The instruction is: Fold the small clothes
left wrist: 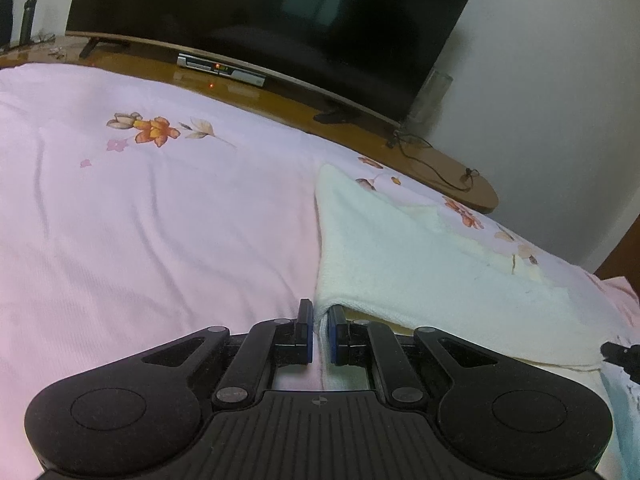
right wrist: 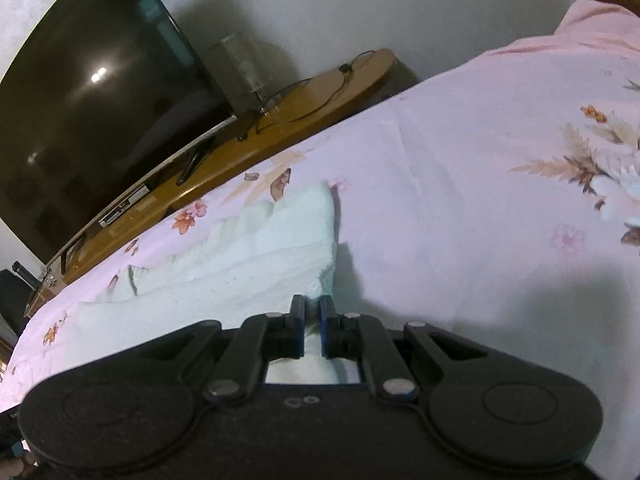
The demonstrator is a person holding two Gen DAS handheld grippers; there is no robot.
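A small white terry cloth [left wrist: 432, 264] lies on the pink floral bedsheet [left wrist: 160, 220], stretching away to the right. My left gripper [left wrist: 320, 320] is shut on the cloth's near left corner, with fabric pinched between the blue pads. In the right wrist view the same white cloth [right wrist: 248, 256] runs to the left. My right gripper [right wrist: 311, 316] is shut on its near right corner, and a strip of fabric shows between the pads. The tip of the right gripper shows at the right edge of the left wrist view [left wrist: 624, 356].
A wooden TV stand [left wrist: 280, 96] runs along the far edge of the bed, with a large dark television [left wrist: 260, 12], a set-top box [left wrist: 220, 69] and a cable [left wrist: 432, 160]. A white wall [left wrist: 560, 80] is behind. A clear glass container [right wrist: 240, 68] stands beside the television.
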